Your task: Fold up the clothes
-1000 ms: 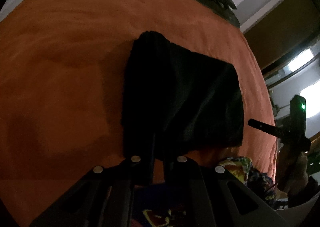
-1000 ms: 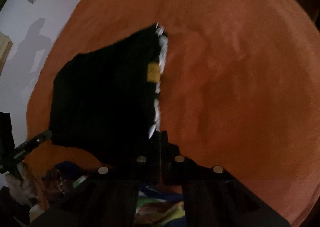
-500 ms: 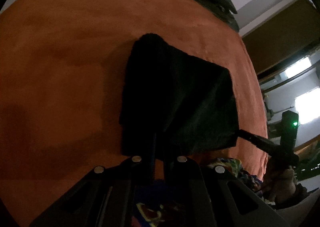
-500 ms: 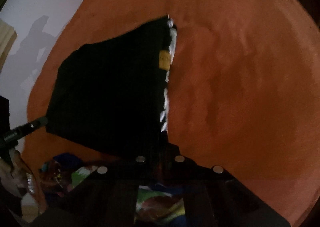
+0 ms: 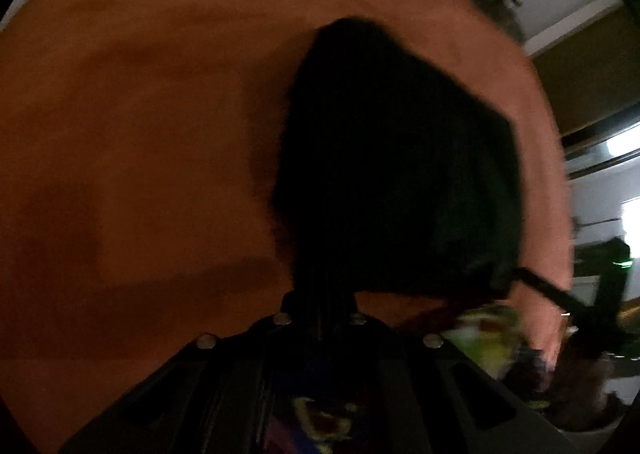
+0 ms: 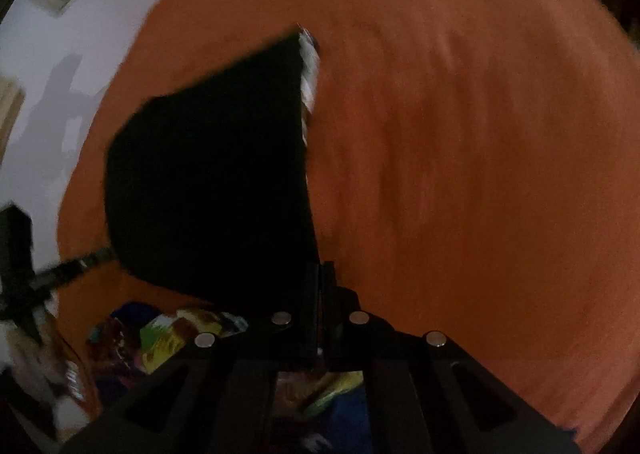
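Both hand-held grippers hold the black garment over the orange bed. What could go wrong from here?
1. The black garment is pinched only at its near corners, so it may slip from the right hand-held gripper or the left hand-held gripper.
2. It may land creased on the orange cover.
3. The colourful clothes nearby could get caught.

Right claw (image 6: 320, 282): jaws pressed together, pinching the near right corner of the black garment (image 6: 212, 190).
Black garment: spreads up and left from the claw.
White trim (image 6: 309, 74): along the garment's right edge.
Orange bedspread (image 6: 480, 134): under everything.
Left claw (image 6: 84, 263): tips at the garment's near left corner.
Colourful clothes (image 6: 168, 334): below-left.
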Action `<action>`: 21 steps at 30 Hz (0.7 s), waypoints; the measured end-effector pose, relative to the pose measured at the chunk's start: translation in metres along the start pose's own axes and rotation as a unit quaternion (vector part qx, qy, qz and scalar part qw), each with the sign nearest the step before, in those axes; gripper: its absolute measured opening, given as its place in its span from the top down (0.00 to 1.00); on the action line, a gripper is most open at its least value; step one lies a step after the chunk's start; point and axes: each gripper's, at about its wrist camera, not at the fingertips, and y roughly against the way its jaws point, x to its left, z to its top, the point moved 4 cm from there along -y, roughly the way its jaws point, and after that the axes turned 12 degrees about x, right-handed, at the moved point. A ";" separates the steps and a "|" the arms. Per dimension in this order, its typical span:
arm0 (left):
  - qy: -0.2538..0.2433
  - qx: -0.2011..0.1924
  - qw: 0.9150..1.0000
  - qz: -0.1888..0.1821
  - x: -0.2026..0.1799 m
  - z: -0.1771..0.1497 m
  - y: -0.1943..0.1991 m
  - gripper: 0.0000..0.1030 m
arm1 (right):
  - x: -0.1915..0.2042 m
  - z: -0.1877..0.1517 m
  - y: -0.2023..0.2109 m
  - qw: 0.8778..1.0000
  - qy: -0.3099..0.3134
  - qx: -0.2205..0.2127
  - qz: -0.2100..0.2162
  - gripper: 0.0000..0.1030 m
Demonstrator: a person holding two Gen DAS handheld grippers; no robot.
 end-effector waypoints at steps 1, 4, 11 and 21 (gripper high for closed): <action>-0.001 0.000 1.000 0.002 0.000 -0.001 -0.001 1.00 | 0.001 0.000 -0.002 1.000 0.003 -0.005 -0.003 1.00; -0.021 -0.014 1.000 0.015 -0.007 0.001 0.007 1.00 | 0.002 0.004 0.004 1.000 0.005 -0.021 0.011 0.99; -0.100 -0.052 0.993 -0.023 -0.035 0.038 0.067 0.68 | -0.015 0.021 0.009 0.998 -0.023 0.006 0.055 0.80; -0.149 -0.037 0.987 0.033 -0.063 0.106 0.012 0.65 | 0.000 0.046 0.032 0.996 0.007 -0.046 0.073 0.39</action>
